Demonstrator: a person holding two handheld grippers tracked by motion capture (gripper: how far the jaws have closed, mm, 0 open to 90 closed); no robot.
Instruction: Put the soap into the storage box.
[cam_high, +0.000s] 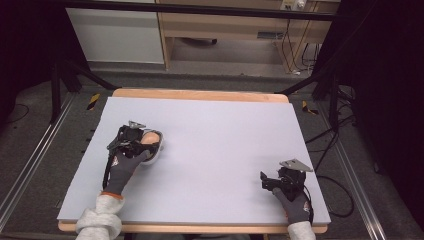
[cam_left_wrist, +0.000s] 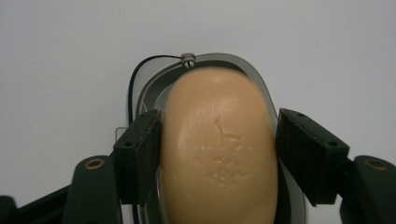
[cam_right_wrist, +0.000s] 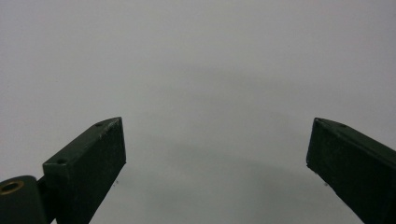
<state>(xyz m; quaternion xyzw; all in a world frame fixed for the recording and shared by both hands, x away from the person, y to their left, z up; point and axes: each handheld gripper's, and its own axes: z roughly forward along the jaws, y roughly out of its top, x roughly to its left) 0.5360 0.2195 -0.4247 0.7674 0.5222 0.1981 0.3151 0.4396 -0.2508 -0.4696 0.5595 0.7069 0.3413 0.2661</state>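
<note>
A smooth tan oval lump (cam_left_wrist: 219, 140), like a bread roll, lies in a shallow silvery dish (cam_left_wrist: 254, 72) that has a small screw (cam_left_wrist: 187, 59) and a thin black wire at its far rim. My left gripper (cam_left_wrist: 219, 135) is shut on the lump, one black pad (cam_left_wrist: 140, 149) pressed to each side. From above, the lump (cam_high: 149, 137) and the left gripper (cam_high: 145, 142) sit at the left of the table. My right gripper (cam_high: 265, 180) rests low at the front right, open, with bare table between its pads (cam_right_wrist: 93, 158).
A pale grey mat (cam_high: 215, 135) covers the table, with a wooden edge (cam_high: 200, 94) at the back. Black stand legs, floor rails and cables surround the table. A wooden desk (cam_high: 225, 25) stands behind.
</note>
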